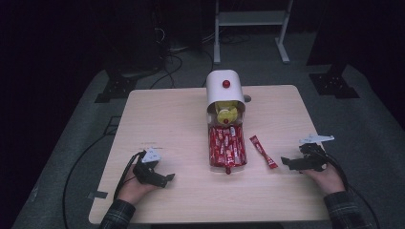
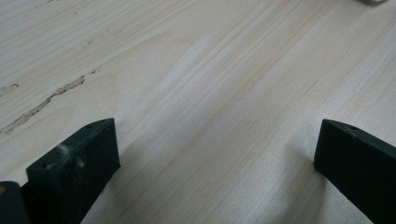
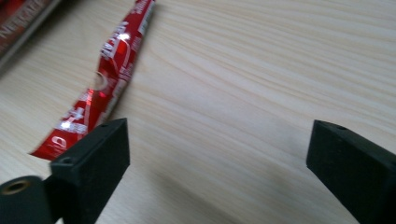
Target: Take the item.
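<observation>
A white dispenser point(image 1: 224, 90) with a red knob stands at the table's far middle, and its clear tray point(image 1: 227, 149) in front holds several red stick sachets. One loose red sachet point(image 1: 263, 151) point(image 3: 103, 79) lies flat on the wood to the tray's right. My right gripper point(image 1: 285, 163) point(image 3: 219, 158) rests on the table just right of that sachet, open, with bare wood between its jaws and the sachet beyond its left jaw. My left gripper point(image 1: 168, 179) point(image 2: 215, 154) lies on the table at the near left, open over bare wood.
The light wooden table point(image 1: 167, 114) stands on grey carpet. A white metal frame point(image 1: 250, 28) and dark stands are behind it. Cables trail from both grippers off the table's near edge. A small grey object point(image 1: 247, 98) sits beside the dispenser.
</observation>
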Available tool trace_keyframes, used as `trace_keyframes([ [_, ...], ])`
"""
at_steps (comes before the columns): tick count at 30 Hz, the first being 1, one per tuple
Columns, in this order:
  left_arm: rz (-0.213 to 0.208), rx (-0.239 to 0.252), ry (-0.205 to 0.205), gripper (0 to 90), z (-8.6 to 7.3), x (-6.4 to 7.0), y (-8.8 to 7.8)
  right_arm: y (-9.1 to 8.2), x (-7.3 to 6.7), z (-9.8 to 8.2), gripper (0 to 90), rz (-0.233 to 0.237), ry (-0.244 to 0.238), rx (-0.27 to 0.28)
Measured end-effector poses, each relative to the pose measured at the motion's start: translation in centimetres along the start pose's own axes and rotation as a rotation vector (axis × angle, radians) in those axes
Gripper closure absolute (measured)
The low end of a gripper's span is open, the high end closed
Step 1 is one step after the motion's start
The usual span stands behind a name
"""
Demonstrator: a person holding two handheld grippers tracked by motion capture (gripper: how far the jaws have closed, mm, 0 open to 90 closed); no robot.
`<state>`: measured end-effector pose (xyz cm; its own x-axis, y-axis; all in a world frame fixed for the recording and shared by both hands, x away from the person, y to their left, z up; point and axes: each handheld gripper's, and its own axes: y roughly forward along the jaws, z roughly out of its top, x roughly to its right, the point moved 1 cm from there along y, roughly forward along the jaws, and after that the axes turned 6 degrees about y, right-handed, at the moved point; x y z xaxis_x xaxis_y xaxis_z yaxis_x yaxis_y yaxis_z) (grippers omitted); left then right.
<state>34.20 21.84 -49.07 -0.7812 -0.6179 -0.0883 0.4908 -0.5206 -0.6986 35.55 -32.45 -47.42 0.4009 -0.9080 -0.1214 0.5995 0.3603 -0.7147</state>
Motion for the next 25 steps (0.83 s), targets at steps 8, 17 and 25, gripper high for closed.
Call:
trace_keyframes([
  [8, 0.001, 0.0, 0.0, 0.0, 0.0, 0.0, 0.0, 0.7, 1.3, -1.4, 1.7, -0.053, -0.014, -0.004],
  [17, 0.001, 0.0, 0.001, 0.0, 0.0, 0.0, 0.0, 0.7, 2.0, -1.9, 1.5, -0.055, 0.001, 0.033],
  [25, 0.001, 0.0, 0.0, 0.0, 0.0, 0.0, 0.0, 0.7, 1.9, -1.8, 1.5, -0.058, 0.005, 0.018],
])
